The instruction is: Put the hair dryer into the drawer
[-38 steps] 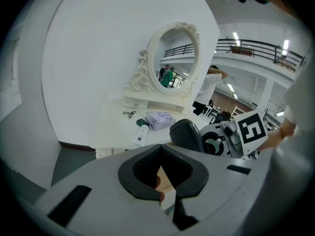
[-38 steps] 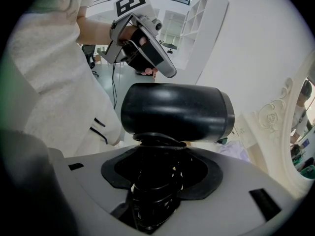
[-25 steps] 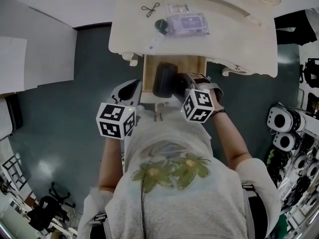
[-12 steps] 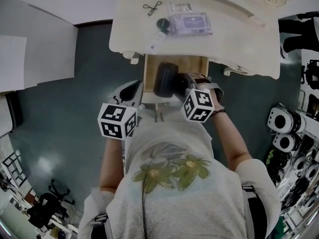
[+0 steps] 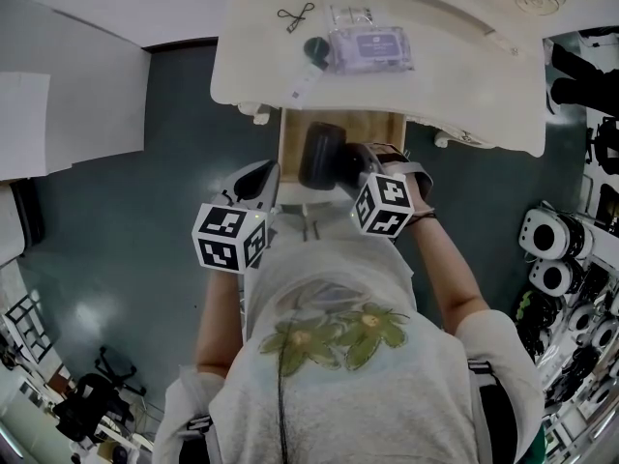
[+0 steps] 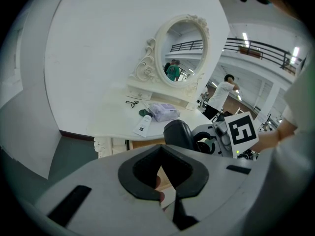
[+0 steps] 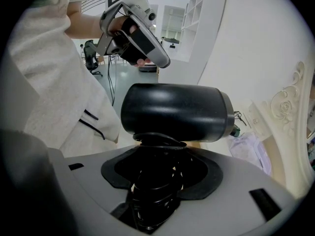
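Note:
The black hair dryer (image 5: 321, 155) hangs over the open wooden drawer (image 5: 375, 124) below the white dressing table (image 5: 242, 75). My right gripper (image 5: 352, 169) is shut on its handle. In the right gripper view the barrel (image 7: 174, 112) lies crosswise just above the jaws, and the cord is wound round the handle where the right gripper (image 7: 156, 181) holds it. My left gripper (image 5: 253, 184) hovers left of the drawer's front, with nothing in it. In the left gripper view the left gripper (image 6: 165, 191) has its pads together, and the hair dryer (image 6: 178, 134) shows just beyond them.
On the tabletop lie a purple packet (image 5: 372, 46), a white tube with a dark cap (image 5: 306, 73) and small black scissors (image 5: 290, 14). An oval mirror (image 6: 183, 50) stands at the table's back. Racks of equipment (image 5: 556, 249) fill the right side, and a dark floor (image 5: 145, 249) lies on the left.
My left gripper has drifted slightly to the right. The right gripper and the hair dryer have stayed almost still above the drawer.

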{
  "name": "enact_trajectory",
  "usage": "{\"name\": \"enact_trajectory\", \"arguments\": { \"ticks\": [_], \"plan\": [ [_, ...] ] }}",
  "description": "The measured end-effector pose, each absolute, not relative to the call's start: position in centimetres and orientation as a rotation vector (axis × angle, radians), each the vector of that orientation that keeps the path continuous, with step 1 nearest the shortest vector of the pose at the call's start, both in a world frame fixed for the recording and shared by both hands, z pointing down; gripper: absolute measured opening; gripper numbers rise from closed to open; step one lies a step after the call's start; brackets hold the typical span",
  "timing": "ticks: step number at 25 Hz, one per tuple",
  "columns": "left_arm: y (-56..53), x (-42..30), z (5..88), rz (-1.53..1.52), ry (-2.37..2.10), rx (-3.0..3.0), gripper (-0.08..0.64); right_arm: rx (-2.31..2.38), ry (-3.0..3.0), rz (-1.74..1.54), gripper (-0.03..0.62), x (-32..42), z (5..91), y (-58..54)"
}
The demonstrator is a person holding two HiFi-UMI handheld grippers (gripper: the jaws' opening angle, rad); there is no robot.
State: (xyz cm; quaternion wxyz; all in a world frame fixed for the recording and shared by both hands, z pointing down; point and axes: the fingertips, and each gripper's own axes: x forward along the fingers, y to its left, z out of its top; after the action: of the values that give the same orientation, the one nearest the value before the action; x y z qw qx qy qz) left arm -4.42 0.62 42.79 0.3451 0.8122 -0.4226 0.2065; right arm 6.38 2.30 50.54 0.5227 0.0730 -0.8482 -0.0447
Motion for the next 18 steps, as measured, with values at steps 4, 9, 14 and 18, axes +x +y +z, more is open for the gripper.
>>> {"name": "enact_trajectory", "arguments": {
  "ticks": [4, 9, 14, 18],
  "plan": [
    [0.4, -4.4, 43.0, 0.537, -1.095, 2.1, 0.009, 0.166, -2.027, -0.101, 0.218, 6.4, 50.9, 2.1],
    [0.3, -4.4, 43.5, 0.542, -1.088, 2.089, 0.009, 0.155, -2.022, -0.094, 0.218, 6.4, 51.5, 2.0],
    [0.2, -4.2, 43.9, 0.54, -1.08, 2.082, 0.009, 0.146, -2.019, -0.084, 0.218, 6.5, 52.0, 1.9],
    [0.2, -4.0, 44.2, 0.542, -1.073, 2.074, 0.009, 0.137, -2.013, -0.081, 0.218, 6.5, 52.5, 1.8]
  ]
}}
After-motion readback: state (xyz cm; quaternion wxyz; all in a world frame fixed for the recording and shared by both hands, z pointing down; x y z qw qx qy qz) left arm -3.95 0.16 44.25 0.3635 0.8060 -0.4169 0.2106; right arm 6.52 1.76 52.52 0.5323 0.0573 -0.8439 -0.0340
